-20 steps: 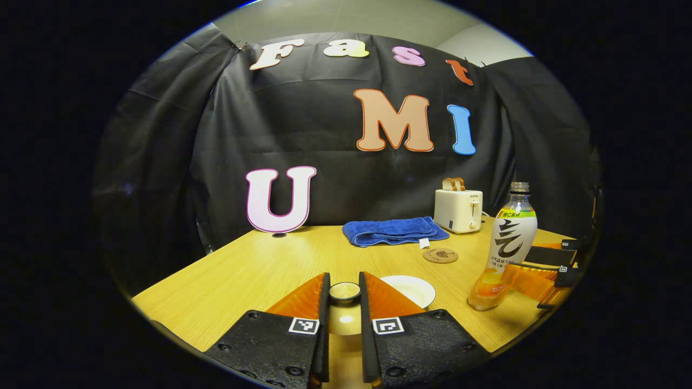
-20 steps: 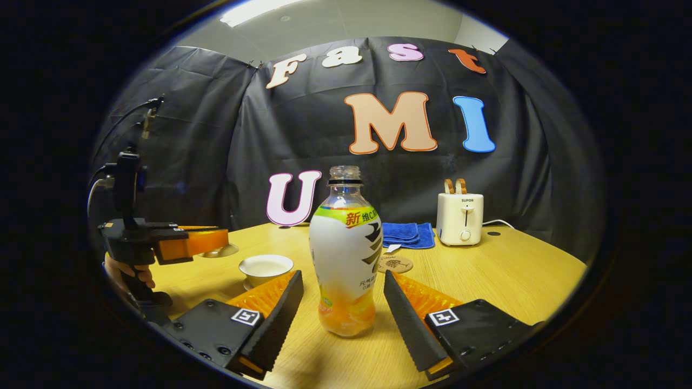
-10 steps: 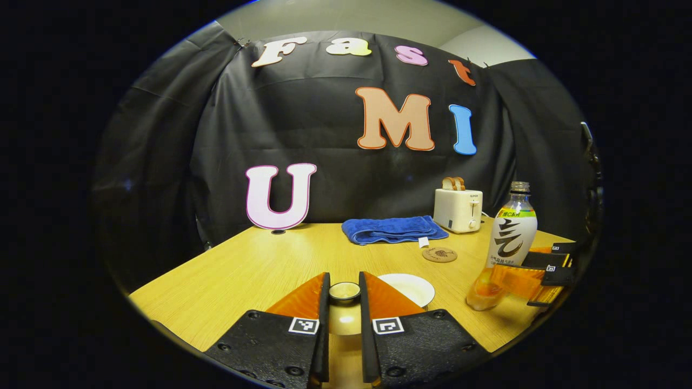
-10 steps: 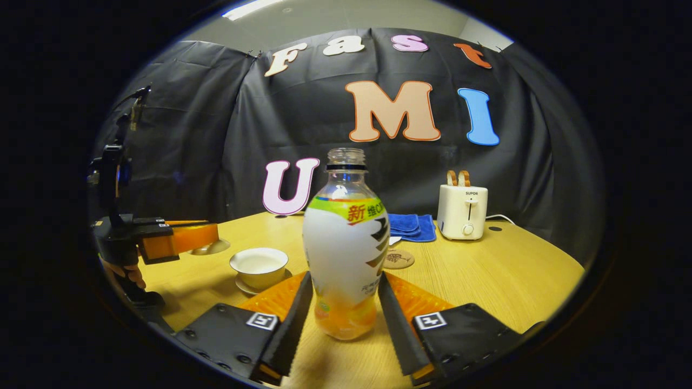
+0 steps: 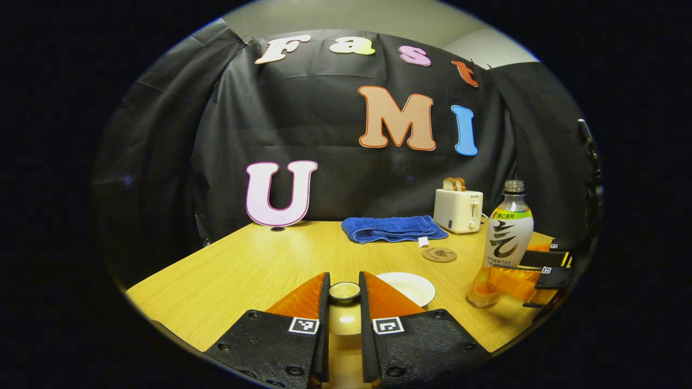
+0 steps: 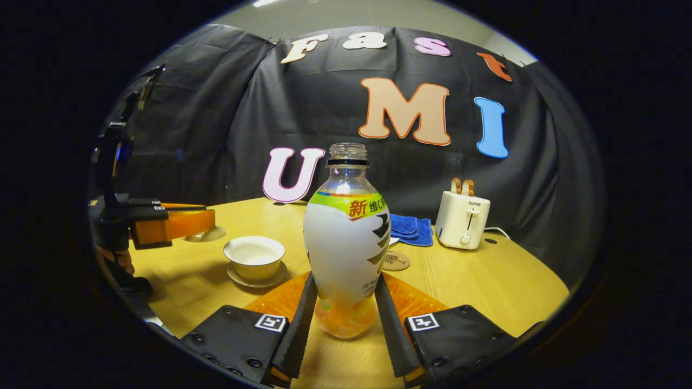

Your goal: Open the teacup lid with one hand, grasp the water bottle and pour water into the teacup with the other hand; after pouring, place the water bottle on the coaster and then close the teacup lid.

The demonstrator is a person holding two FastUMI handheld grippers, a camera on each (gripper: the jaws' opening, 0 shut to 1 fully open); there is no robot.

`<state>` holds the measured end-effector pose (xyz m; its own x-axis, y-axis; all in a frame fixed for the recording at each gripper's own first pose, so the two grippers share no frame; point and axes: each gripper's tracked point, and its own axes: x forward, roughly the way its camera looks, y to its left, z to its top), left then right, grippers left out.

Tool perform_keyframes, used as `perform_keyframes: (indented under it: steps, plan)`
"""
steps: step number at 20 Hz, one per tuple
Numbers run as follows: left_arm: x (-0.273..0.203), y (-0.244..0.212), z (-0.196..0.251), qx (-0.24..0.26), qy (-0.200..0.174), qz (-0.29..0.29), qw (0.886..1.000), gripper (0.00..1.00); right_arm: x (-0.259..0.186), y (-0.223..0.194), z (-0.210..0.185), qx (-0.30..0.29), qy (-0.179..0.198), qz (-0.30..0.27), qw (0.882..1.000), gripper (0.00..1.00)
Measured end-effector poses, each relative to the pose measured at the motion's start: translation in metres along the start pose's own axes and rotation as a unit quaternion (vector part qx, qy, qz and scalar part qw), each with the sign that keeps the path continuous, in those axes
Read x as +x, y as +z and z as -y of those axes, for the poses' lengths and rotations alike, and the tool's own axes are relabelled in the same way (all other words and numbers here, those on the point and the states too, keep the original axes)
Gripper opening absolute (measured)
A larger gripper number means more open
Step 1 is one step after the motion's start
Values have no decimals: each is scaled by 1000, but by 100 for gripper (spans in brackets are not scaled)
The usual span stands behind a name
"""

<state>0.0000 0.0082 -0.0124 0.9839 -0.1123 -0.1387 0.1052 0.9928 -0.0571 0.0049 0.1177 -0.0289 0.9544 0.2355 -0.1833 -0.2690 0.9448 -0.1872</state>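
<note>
My left gripper (image 5: 344,282) is shut on the knob of the teacup lid (image 5: 344,292) and holds it above the table, left of the cup. The open white teacup (image 6: 254,256) stands on its saucer (image 6: 256,280); its rim (image 5: 406,288) shows just right of my left fingers. My right gripper (image 6: 345,282) is shut on the lower body of the uncapped water bottle (image 6: 346,237), which has a little orange liquid at the bottom. From the left gripper view, the bottle (image 5: 505,243) leans slightly in the right gripper (image 5: 516,273). The round coaster (image 6: 396,261) lies behind the bottle.
A folded blue towel (image 5: 392,228) and a white toaster (image 5: 458,210) with bread in it stand at the back of the wooden table (image 5: 243,270). The left gripper (image 6: 208,224), with a hand (image 6: 125,263) on its grip, hangs left of the cup.
My right fingers have closed from wide open onto the bottle's lower body. The left gripper keeps the lid held in about the same place.
</note>
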Motion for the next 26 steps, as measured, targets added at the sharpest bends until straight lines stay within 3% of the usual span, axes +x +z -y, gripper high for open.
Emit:
perform_keyframes:
  steps: [1, 7, 11, 18, 26]
  plan:
    - [0, 0, -2, -1, 2, 1, 1000, 21, 2, 1, -1, -15, -1, 0, 1000, 68]
    - [-2, -4, -11, -9, 12, -3, 1000, 21, 11, 13, 5, -103, -14, 7, 995, 67]
    - [-3, -3, -12, -10, 10, 0, 1000, 21, 16, 29, 19, -184, -36, 21, 982, 66]
    - [-5, -7, -21, -20, 18, -3, 1000, 21, 22, 36, 25, -335, -51, 40, 940, 65]
    - [-8, -3, -32, -21, 24, 2, 999, 21, 38, 14, 10, -466, -49, 39, 883, 66]
